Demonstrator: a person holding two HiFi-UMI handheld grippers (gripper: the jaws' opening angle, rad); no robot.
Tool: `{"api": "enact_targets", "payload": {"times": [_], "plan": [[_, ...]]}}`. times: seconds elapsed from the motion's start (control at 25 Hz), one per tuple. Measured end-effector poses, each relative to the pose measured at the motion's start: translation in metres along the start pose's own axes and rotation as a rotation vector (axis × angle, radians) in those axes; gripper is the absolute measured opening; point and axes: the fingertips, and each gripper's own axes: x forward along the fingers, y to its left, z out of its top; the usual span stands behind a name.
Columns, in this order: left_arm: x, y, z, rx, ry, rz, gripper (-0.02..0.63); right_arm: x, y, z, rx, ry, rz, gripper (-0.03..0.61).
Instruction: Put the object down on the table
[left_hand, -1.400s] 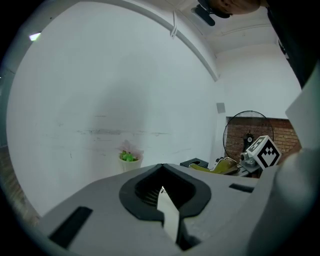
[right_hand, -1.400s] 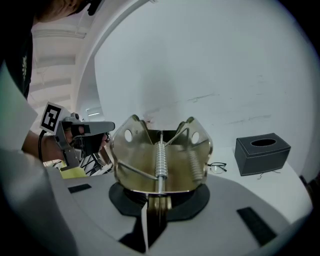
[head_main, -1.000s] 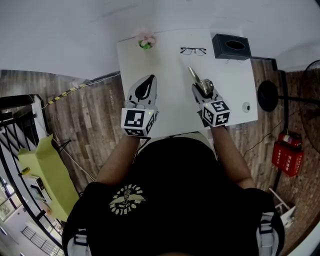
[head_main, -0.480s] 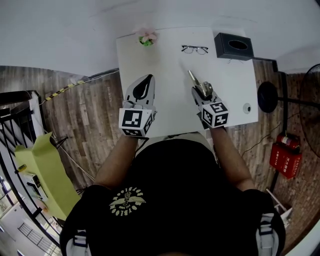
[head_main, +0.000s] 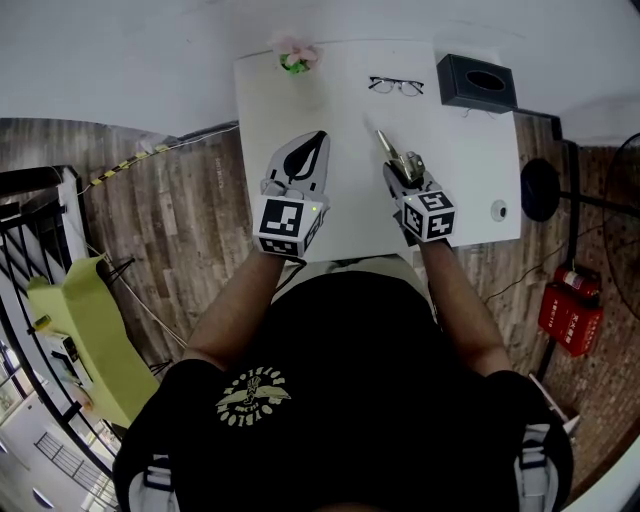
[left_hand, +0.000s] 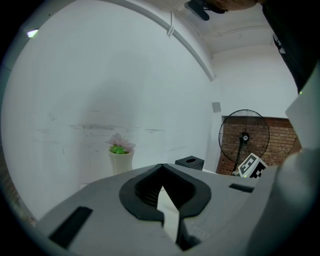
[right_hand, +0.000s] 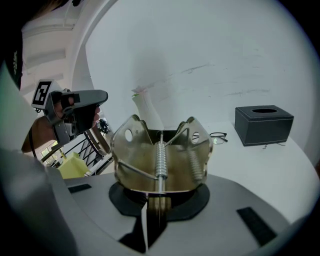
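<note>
Right gripper (right_hand: 156, 196), seen from its own view: jaws nearly closed and clamped on the lower end of a brass-coloured metal clip (right_hand: 160, 152). The clip's two pierced plates and coil spring stand up in front of the pads. In the head view the same gripper (head_main: 405, 170) sits over the right half of the white table (head_main: 470, 170), and the clip (head_main: 390, 148) points away from the person toward the far edge. Whether the clip's far end touches the tabletop cannot be told from either view.

Left gripper (left_hand: 162, 167): jaw tips closed together, nothing between them. In the head view it hangs over the near left part of the table (head_main: 316, 142), well apart from the clip.

Other items on the far side of the table: glasses (head_main: 396, 86), a dark box (head_main: 478, 82) at the far right corner, and a vase (head_main: 294, 57) with a flower at the far left. The area just ahead of the clip is bare.

Progress, as a judgement: the clip has been brought over the table, but the put-down is not yet done, since the pads grip it and it appears raised, not lying flat. What is left is to bring it down onto the bare surface short of the glasses, open the jaws, and draw back.
</note>
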Motion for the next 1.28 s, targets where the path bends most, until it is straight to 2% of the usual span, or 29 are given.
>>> {"api": "enact_targets", "payload": {"times": [0.44, 0.8, 1.28], "plan": [[0.003, -0.009, -0.003, -0.005, 0.013, -0.011, 0.006, 0.016, -0.01, -0.027, 0.049, 0.063, 0.007, 0.058], [0.007, -0.013, -0.011, -0.002, 0.037, -0.023, 0.006, 0.029, -0.03, -0.06, 0.077, 0.131, -0.025, 0.058], [0.008, -0.008, -0.023, -0.003, 0.068, -0.015, 0.006, 0.039, -0.049, -0.078, 0.163, 0.159, -0.031, 0.058]]}}
